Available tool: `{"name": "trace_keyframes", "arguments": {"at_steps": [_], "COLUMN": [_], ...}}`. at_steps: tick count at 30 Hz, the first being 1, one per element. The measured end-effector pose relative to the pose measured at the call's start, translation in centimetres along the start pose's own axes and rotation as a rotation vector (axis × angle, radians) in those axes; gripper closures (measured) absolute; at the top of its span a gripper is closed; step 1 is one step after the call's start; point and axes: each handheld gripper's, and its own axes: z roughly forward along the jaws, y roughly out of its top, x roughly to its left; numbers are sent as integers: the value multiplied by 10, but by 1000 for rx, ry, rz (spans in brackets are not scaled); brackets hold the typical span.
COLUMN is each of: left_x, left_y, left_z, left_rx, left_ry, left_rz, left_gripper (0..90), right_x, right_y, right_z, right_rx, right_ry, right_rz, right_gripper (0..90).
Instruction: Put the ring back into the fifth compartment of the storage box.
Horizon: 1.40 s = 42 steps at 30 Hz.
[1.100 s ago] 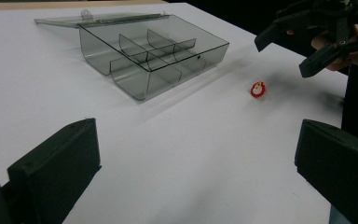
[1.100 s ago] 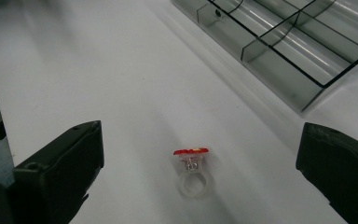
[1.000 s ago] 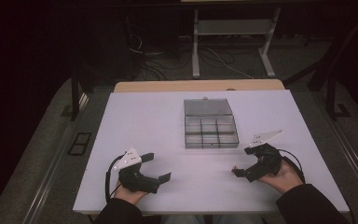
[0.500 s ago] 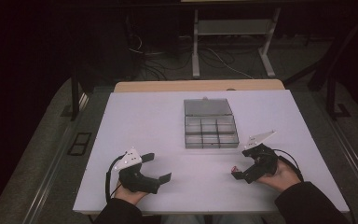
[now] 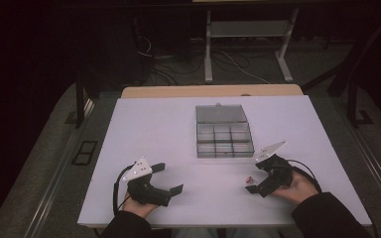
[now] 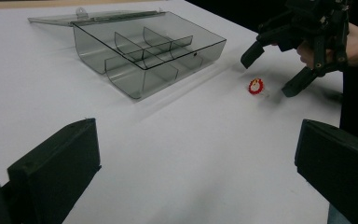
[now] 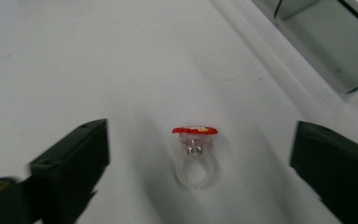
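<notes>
A small clear plastic ring with a red top lies on the white table, between the wide-apart jaws of my right gripper. The ring sits just left of that gripper in the high view, and the left gripper view shows it as a red dot. A smoky clear compartment box with its lid folded back stands at the table's middle, its cells empty as far as I can see. My left gripper rests open near the front left, holding nothing.
The box is the one obstacle on the table, a short way beyond both grippers. A wooden strip edges the table's far side. Cables and metal stand legs lie on the dark floor behind.
My right gripper has shifted slightly toward the front and now straddles the red-topped ring. The left gripper has stayed put.
</notes>
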Motion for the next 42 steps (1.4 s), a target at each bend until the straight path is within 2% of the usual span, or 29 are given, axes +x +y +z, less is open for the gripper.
{"name": "trace_keyframes", "arguments": {"at_steps": [3,5,14,22,32,42], "left_x": [0,0,1,1,1,1], "left_y": [0,0,0,0,0,0], "left_z": [0,0,0,0,0,0], "left_rx": [1,2,4,2,1,0], "left_ry": [-1,-1,0,0,3,0], "left_rz": [1,0,-1,-1,4,3], "left_gripper": [0,0,0,0,0,0], "right_x": [0,-1,-2,-2,-2,1], "right_y": [0,0,0,0,0,1], "right_z": [1,0,1,1,2,2], "right_rx": [6,4,2,-6,-7,-5], "right_ry": [-9,-16,-12,-26,-33,-23], "right_rz": [1,-6,-19,-25,-27,-42], "right_gripper": [72,146,282,363,510,614]}}
